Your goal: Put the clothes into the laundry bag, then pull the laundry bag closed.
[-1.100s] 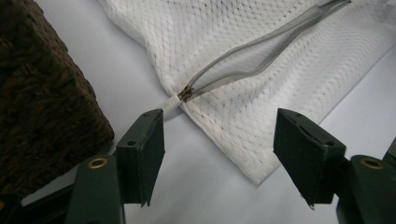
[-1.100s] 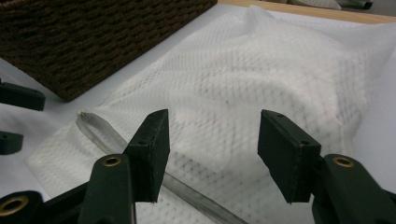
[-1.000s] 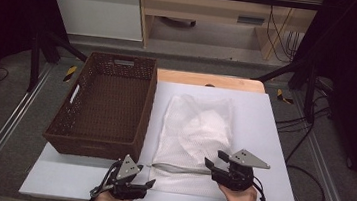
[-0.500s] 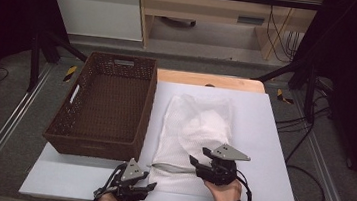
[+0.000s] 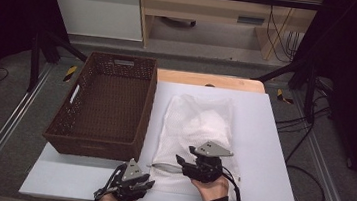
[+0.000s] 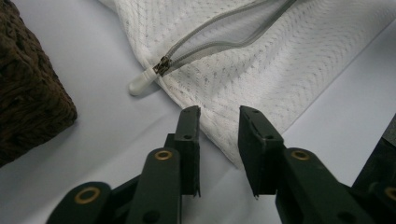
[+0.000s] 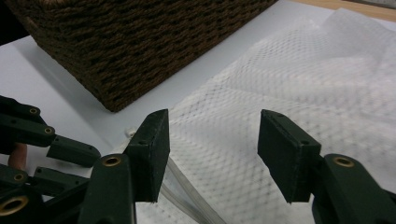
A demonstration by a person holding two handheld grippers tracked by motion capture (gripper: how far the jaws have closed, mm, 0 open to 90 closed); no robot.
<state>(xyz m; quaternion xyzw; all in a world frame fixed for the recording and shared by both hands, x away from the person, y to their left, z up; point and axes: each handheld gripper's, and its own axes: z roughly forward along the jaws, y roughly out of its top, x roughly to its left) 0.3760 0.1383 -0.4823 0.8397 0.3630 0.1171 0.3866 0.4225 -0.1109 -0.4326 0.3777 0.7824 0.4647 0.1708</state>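
Right gripper (image 5: 179,160) jaws wide apart over white mesh laundry bag (image 5: 196,125), left gripper (image 5: 149,183) jaws parted just short of its corner, zipper pull (image 6: 144,80) beyond, wicker basket (image 5: 99,145) alongside.

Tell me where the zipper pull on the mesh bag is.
In the left gripper view, the white zipper pull lies on the table at the mesh bag's corner, just beyond the left gripper, beside the wicker basket.
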